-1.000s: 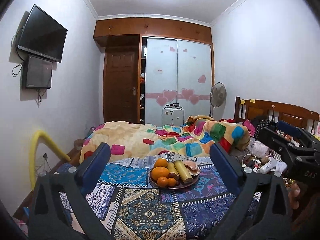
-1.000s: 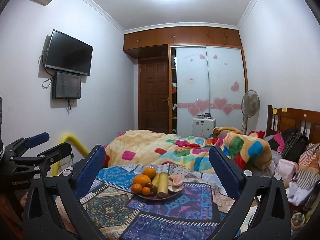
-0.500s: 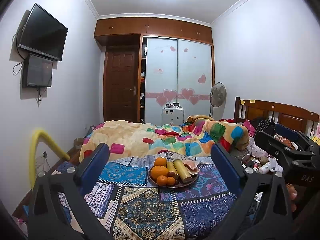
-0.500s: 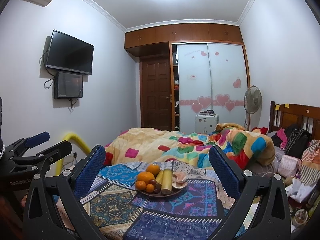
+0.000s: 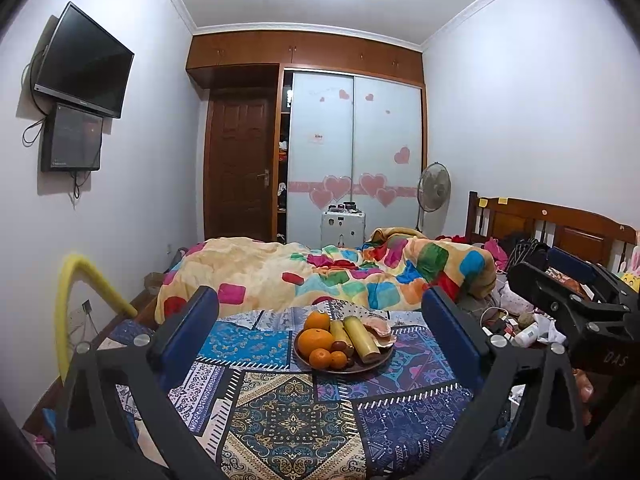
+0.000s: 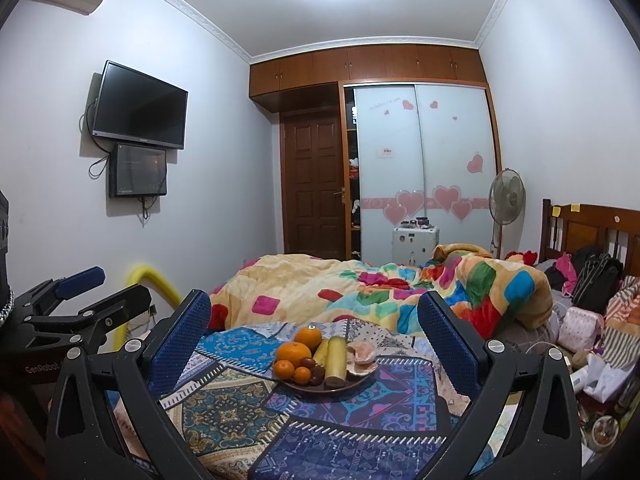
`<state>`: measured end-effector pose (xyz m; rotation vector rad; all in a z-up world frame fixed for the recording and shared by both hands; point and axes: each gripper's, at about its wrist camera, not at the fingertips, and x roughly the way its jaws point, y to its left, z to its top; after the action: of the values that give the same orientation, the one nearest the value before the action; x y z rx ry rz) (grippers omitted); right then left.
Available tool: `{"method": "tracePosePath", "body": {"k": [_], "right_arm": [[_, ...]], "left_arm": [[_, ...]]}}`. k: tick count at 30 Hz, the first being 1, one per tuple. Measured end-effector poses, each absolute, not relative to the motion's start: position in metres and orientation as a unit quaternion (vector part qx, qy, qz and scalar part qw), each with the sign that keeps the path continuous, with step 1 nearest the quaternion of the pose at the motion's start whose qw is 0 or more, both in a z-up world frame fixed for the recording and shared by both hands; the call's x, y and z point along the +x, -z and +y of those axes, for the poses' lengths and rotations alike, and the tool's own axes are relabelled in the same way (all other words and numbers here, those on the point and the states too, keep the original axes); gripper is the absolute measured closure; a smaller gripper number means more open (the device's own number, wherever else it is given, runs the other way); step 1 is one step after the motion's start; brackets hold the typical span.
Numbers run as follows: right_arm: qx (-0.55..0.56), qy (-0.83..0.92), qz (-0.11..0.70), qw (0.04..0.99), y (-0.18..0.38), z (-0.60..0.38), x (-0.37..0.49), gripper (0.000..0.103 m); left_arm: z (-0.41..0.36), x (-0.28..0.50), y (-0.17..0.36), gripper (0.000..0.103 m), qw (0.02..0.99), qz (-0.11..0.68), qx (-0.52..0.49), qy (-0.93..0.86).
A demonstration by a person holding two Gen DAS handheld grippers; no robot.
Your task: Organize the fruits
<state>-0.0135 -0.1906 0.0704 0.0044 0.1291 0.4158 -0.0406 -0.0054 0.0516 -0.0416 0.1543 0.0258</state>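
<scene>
A dark round plate [image 5: 372, 365] stands on a patterned cloth [image 5: 288, 416] ahead of me. It holds two large oranges [image 5: 315, 340], two small ones, dark small fruits, two yellow-green long fruits [image 5: 361, 339] and a pinkish shell-like piece [image 5: 378, 326]. The plate also shows in the right wrist view [image 6: 352, 383] with the oranges [image 6: 294, 353]. My left gripper [image 5: 320, 334] is open and empty, well short of the plate. My right gripper [image 6: 314, 338] is open and empty, also short of it.
A bed with a colourful quilt [image 5: 320, 272] lies behind the cloth. A yellow curved tube [image 5: 72, 308] stands at the left wall. Cluttered bags and bottles [image 5: 524, 328] sit at the right by the wooden headboard [image 5: 552, 224].
Both views have tilted down and drawn slightly nearer, so the plate sits a little higher and larger. Both grippers stay open.
</scene>
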Motion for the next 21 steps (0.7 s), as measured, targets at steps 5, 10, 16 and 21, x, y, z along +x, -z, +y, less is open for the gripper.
{"method": "tracePosePath", "body": {"k": [5, 10, 16, 21], "right_arm": [[0.003, -0.207, 0.065, 0.976, -0.0703, -0.1911, -0.0133, 0.0], [0.004, -0.209, 0.067, 0.976, -0.0695, -0.19, -0.013, 0.0], [0.005, -0.209, 0.068, 0.976, -0.0699, -0.1899, -0.0124, 0.0], [0.006, -0.209, 0.068, 0.976, -0.0698, -0.1904, -0.0124, 0.0]], "left_arm": [[-0.006, -0.0389, -0.0508, 0.0, 0.996, 0.081, -0.021, -0.012], [-0.0062, -0.0369, -0.0497, 0.0, 0.996, 0.083, -0.022, -0.01], [-0.0087, -0.0341, -0.0483, 0.0, 0.996, 0.088, -0.022, -0.013], [-0.0096, -0.0332, -0.0479, 0.0, 0.996, 0.09, -0.021, -0.008]]}}
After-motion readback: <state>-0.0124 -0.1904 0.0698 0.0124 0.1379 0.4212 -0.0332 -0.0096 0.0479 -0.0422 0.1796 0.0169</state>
